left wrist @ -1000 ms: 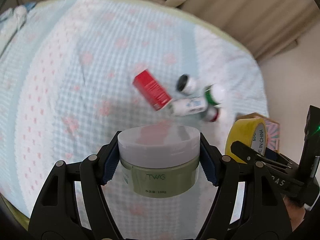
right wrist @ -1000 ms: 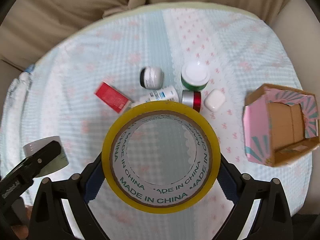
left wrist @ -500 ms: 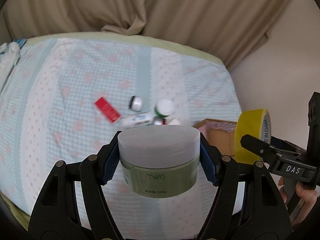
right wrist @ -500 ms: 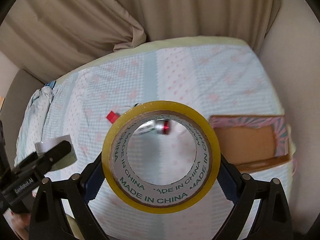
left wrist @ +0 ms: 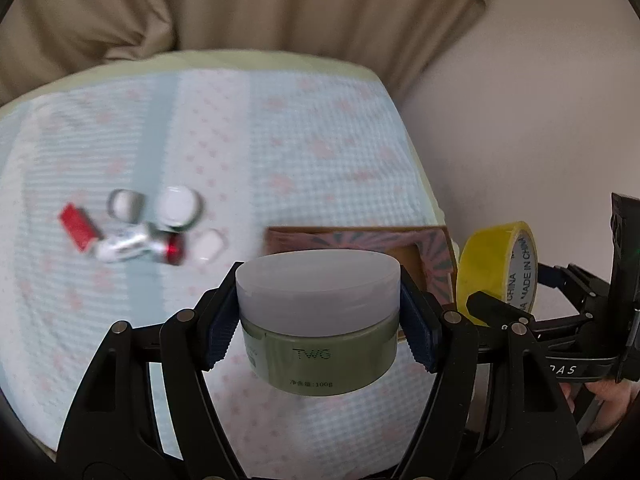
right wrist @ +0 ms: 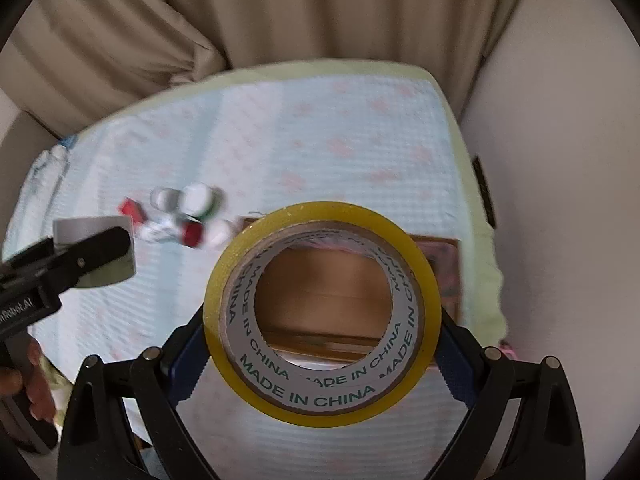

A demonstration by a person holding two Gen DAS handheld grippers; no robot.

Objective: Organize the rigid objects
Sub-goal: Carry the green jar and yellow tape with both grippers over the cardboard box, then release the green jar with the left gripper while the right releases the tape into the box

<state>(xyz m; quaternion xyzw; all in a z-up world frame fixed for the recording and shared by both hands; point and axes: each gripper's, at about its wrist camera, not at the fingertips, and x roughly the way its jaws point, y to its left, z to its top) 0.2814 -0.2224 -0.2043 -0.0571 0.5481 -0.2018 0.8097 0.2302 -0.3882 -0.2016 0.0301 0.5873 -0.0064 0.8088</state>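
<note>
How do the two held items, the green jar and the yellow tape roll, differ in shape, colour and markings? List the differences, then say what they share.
1. The green jar is a closed, solid-looking tub with a pale lid; the yellow tape roll is an open ring you can see through.
2. The jar is olive green, the roll yellow.
3. The jar reads "TWG"; the roll reads "MADE IN CHINA".

Shared: both are round and clamped, the jar in the left gripper, the roll in the right gripper.

jar (left wrist: pixel 320 320) showing olive green body, frosted white lid | tape roll (right wrist: pixel 322 314) showing yellow, green lettering | box (left wrist: pixel 434 248) showing pink-teal sunburst | bedcover (left wrist: pixel 280 140) showing pale blue checks, pink flowers | curtain (right wrist: pixel 280 8) showing beige
</note>
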